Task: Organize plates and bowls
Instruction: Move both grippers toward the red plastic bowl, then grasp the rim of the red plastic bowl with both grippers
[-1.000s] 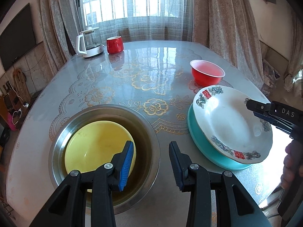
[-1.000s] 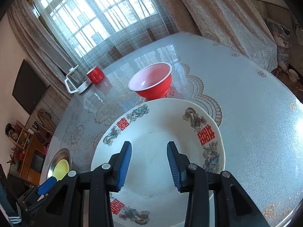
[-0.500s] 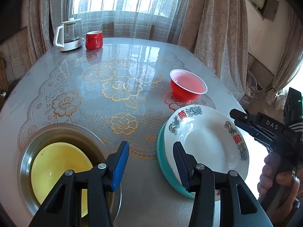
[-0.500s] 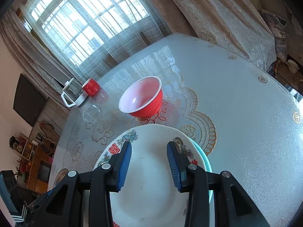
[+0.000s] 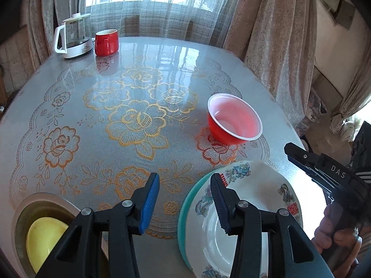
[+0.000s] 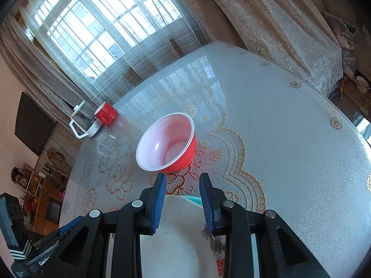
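Observation:
A white flowered plate [image 5: 250, 210] lies on a teal plate [image 5: 185, 210] at the near right of the table. A red bowl [image 5: 234, 122] with a white inside stands beyond them; the right wrist view shows it too [image 6: 169, 143]. A yellow bowl [image 5: 44, 238] sits inside a steel basin [image 5: 30, 203] at the near left. My left gripper [image 5: 185, 199] is open and empty, above the table between basin and plates. My right gripper [image 6: 183, 197] is open and empty, above the white plate [image 6: 180, 241], just short of the red bowl.
A glass kettle [image 5: 74, 37] and a red mug [image 5: 106, 42] stand at the table's far left edge by the curtained window. The flowered tablecloth [image 5: 129, 120] covers the table. The table's right edge [image 6: 343, 115] drops to the floor.
Both grippers have moved forward and right. The left one left the basin for the gap by the plates. The right one advanced over the white plate toward the red bowl.

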`<state>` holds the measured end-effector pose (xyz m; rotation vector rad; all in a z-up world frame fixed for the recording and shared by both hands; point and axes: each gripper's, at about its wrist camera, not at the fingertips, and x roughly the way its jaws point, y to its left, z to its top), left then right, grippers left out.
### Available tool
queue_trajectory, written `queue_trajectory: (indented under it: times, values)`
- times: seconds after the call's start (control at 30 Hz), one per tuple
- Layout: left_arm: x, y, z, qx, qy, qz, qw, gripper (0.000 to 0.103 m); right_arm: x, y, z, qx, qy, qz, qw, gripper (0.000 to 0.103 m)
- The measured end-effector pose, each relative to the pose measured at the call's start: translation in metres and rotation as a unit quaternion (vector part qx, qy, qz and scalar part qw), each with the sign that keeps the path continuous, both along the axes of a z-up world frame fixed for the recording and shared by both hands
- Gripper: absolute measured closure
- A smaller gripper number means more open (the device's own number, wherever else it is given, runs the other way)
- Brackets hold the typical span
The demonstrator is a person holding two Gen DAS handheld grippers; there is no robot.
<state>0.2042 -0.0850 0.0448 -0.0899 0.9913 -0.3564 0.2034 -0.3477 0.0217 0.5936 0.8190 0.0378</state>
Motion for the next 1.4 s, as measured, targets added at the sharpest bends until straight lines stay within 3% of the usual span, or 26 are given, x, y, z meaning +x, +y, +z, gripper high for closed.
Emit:
queue_trajectory:
  times: [0.2, 0.3, 0.37, 0.5, 0.57, 0.63, 0.7, 0.73, 0.77, 0.9, 1.1, 1.4]
  values:
    - [0.049, -0.02, 0.003, -0.026, 0.038, -0.04, 0.9981, 0.059, 0.029, -0.013, -0.01, 0.029, 0.019, 0.004, 0.999, 0.075]
    - [0.075, -0.035, 0.009, -0.026, 0.034, -0.068, 0.9968, 0.059, 0.044, -0.019, -0.006, 0.04, 0.019, 0.012, 0.999, 0.075]
    - [0.093, -0.041, 0.006, -0.027, 0.045, -0.071, 0.9961, 0.059, 0.055, -0.024, -0.004, 0.056, 0.023, 0.011, 0.998, 0.075]
    - [0.12, -0.048, -0.008, -0.043, 0.104, -0.059, 0.9919, 0.059, 0.075, -0.029, -0.008, 0.08, 0.056, -0.004, 0.995, 0.074]
    - [0.127, -0.054, -0.013, -0.027, 0.105, -0.054, 0.9927, 0.059, 0.082, -0.029, -0.013, 0.083, 0.068, -0.005, 0.994, 0.074]
    - [0.13, -0.058, -0.017, -0.045, 0.098, -0.061, 0.9923, 0.059, 0.086, -0.028, -0.018, 0.075, 0.072, -0.005, 0.995, 0.074]
    - [0.132, -0.067, -0.027, -0.036, 0.104, -0.072, 0.9913, 0.065, 0.086, -0.024, -0.025, 0.064, 0.074, -0.002, 0.995, 0.082]
    - [0.132, -0.071, -0.033, -0.031, 0.114, -0.076, 0.9901, 0.083, 0.087, -0.021, -0.028, 0.056, 0.079, 0.0, 0.995, 0.086]
    - [0.131, -0.073, -0.038, -0.035, 0.123, -0.075, 0.989, 0.091, 0.086, -0.018, -0.031, 0.056, 0.079, 0.006, 0.995, 0.09]
    - [0.108, -0.064, -0.029, -0.04, 0.103, -0.051, 0.9926, 0.094, 0.079, -0.009, -0.029, 0.042, 0.07, 0.019, 0.996, 0.093]
    - [0.065, -0.037, 0.01, -0.027, 0.06, -0.029, 0.9974, 0.093, 0.061, 0.007, -0.003, 0.058, 0.048, 0.043, 0.996, 0.093]
    - [0.01, 0.03, 0.049, -0.02, 0.002, 0.012, 0.9997, 0.093, 0.043, 0.061, 0.024, 0.07, 0.016, 0.108, 0.992, 0.093]
